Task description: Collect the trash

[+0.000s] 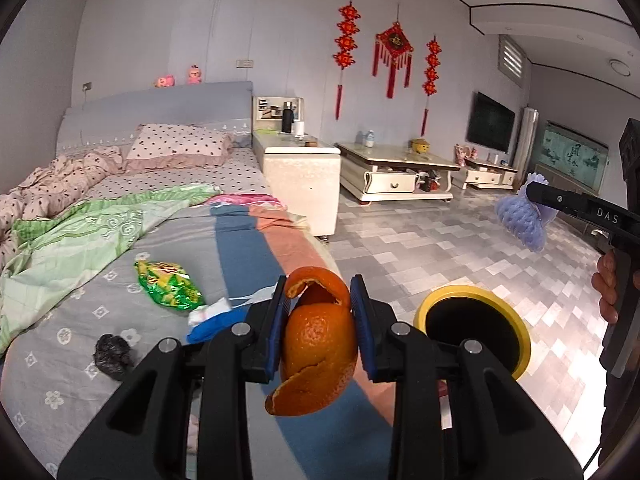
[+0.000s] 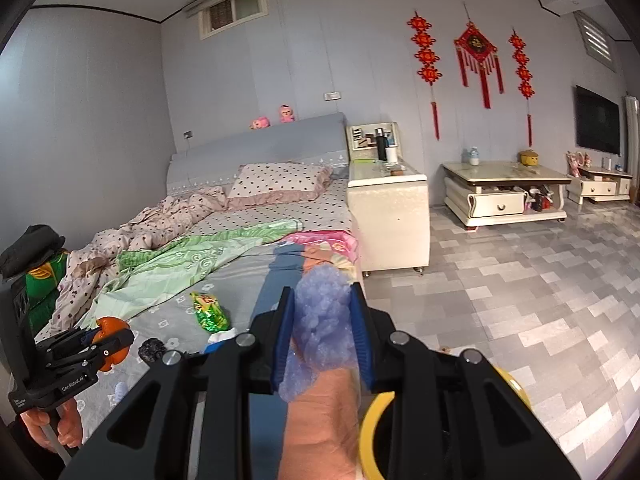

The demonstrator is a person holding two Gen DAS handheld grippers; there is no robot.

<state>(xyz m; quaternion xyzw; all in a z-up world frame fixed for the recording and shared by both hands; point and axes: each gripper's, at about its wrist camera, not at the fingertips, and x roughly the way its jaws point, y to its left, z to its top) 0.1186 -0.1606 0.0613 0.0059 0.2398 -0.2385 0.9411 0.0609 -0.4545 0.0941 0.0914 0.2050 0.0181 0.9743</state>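
Two pieces of trash are up off the bed (image 1: 80,360) with us: our left gripper (image 1: 319,312) has its jaws narrowed onto a curl of orange peel (image 1: 318,344), and our right gripper (image 2: 322,336) has its jaws closed on a crumpled lilac foam net (image 2: 324,320). Both blue pads press their loads from either side. Below and to the right of the peel stands a yellow-rimmed bin (image 1: 472,328) on the tiled floor, just beside the bed's edge — in the right wrist view only an arc of its rim shows under the gripper body. Still lying on the grey flowered bedspread are a green foil snack wrapper (image 1: 168,286), a white-and-blue scrap (image 1: 212,322) partly hidden behind our left jaw, and a small dark crumpled lump (image 1: 113,356) whose material we cannot make out. Farther up the bed lie a green quilt, a dotted pillow (image 1: 180,146) and rumpled dotted bedding. A cream bedside cabinet (image 1: 304,180) stands against the bed's far side, with a low coffee table (image 1: 396,168) beyond it and red knot hangings (image 1: 394,52) on the wall. Each gripper appears at the edge of the other's view, a hand on its grip — the right one cut off by the frame.
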